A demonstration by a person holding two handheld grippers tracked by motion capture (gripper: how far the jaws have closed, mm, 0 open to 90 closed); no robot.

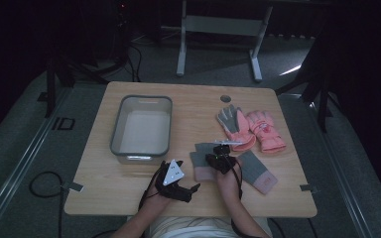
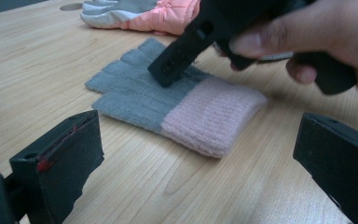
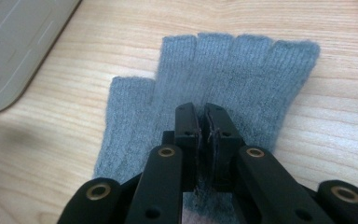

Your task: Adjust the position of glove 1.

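High view: a wooden bench (image 1: 129, 183) carries a grey plastic tub (image 1: 141, 125) at left-centre. A pair of pink-and-grey padded gloves (image 1: 250, 129) lies to the right of it. Nearer the person lie two grey knit fingerless gloves with pink cuffs. The left one (image 1: 201, 163) sits under the right gripper (image 1: 222, 159). The other knit glove (image 1: 258, 173) lies just beside it to the right. The left gripper (image 1: 191, 191) rests low over the bench near the front edge, grey three-cornered plate uppermost.

Left gripper view: the left gripper (image 2: 196, 163) stands with its jaws wide apart and nothing between them. Beyond them the left knit glove (image 2: 168, 105) lies flat on the bench, cuff toward the camera. The right gripper (image 2: 172, 67) (held in a hand) comes down onto the grey part of that glove and touches it.

Right gripper view: the right gripper (image 3: 206, 123) has its jaws drawn almost together, tips down on the palm of the knit glove (image 3: 223, 79). Whether any knit is pinched between them cannot be told. A corner of the tub (image 3: 18, 46) shows at upper left.
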